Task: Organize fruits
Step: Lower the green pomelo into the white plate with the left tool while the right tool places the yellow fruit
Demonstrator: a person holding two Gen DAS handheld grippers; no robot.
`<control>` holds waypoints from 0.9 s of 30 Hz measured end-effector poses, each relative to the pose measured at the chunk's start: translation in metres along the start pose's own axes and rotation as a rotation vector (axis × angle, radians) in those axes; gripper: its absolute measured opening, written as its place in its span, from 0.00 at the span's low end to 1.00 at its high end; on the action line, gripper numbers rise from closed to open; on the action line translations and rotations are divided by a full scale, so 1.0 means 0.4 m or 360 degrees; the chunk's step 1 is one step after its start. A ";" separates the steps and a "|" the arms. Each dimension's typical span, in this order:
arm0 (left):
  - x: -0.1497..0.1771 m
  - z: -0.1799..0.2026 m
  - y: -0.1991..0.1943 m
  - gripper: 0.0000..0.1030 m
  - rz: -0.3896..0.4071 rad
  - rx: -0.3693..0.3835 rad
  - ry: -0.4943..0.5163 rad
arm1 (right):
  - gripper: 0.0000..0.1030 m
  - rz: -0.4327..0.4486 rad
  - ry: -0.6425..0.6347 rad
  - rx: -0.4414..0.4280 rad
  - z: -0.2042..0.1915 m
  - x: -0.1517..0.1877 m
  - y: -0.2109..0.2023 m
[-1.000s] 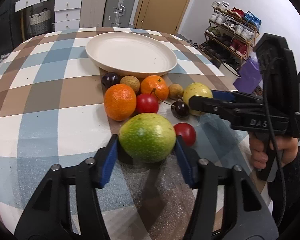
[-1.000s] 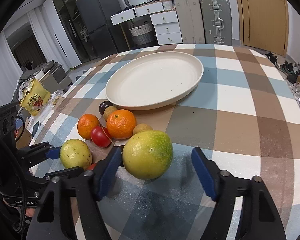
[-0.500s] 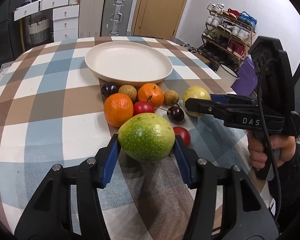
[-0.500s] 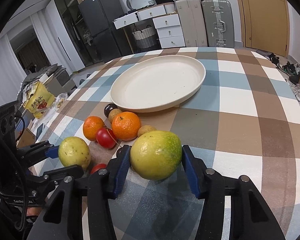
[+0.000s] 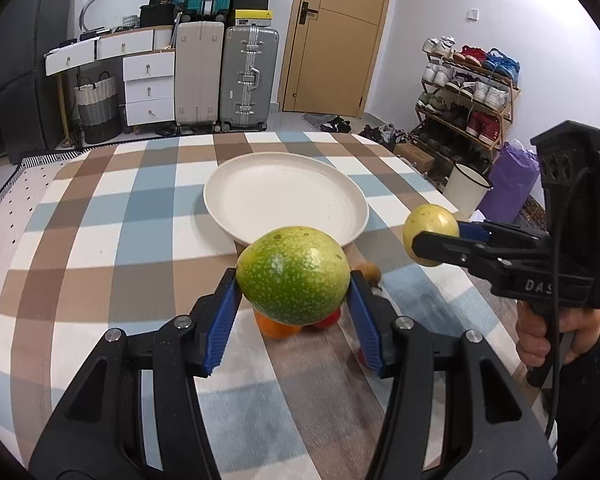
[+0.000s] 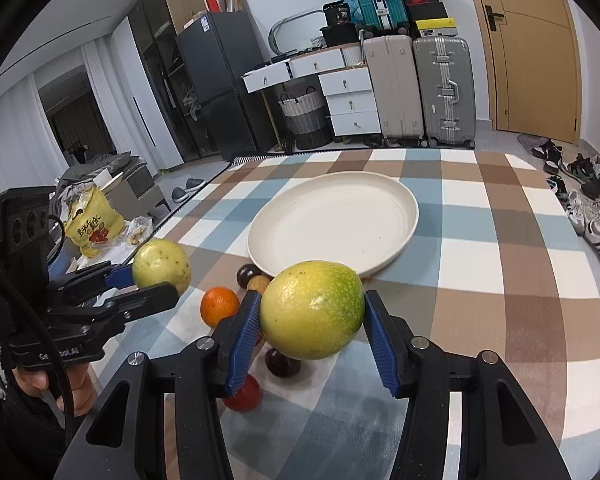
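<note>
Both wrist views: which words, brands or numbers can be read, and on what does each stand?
"DAS" on the right gripper, on its side; the rest is hidden.
"36" on a black bag atop the drawers.
Left gripper lettering: partly hidden, unreadable.
Yellow bag: Chinese characters, too small to read.

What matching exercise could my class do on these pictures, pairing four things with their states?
Things:
1. cream plate
2. orange
3. green speckled fruit
4. yellow-green fruit

States:
A. held in the jaws of the right gripper
B. lying on the tablecloth
C. empty
D. held in the jaws of the left gripper

Pairs: 1-C, 2-B, 3-D, 4-A
</note>
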State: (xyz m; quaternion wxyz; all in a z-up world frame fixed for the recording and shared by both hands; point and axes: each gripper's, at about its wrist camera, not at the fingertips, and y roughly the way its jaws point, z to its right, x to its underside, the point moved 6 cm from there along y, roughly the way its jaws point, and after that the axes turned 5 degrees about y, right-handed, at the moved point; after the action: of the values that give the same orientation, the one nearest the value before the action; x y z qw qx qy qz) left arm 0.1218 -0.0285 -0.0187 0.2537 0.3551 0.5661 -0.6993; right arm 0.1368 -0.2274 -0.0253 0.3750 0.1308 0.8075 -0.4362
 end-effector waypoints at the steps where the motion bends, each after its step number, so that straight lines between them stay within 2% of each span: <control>1: -0.009 -0.005 0.006 0.50 0.0002 -0.0008 0.0001 | 0.50 0.0011 -0.0001 -0.0002 -0.001 -0.007 0.000; 11: -0.075 -0.048 0.083 0.50 0.0021 -0.0057 0.0003 | 0.50 0.0059 -0.0007 -0.0006 -0.004 -0.057 0.013; 17: -0.104 -0.066 0.141 0.50 0.0019 -0.0044 -0.0008 | 0.50 0.0085 0.0001 0.0004 0.005 -0.086 0.034; 27: -0.127 -0.095 0.243 0.50 -0.0029 -0.0060 -0.0029 | 0.50 0.0045 0.0028 0.0045 0.035 -0.106 0.114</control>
State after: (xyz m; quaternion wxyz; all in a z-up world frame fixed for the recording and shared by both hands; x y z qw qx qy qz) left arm 0.2347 -0.0162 -0.0425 0.2592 0.3388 0.5801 -0.6939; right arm 0.1971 -0.2070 -0.0273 0.3720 0.1515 0.8026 -0.4411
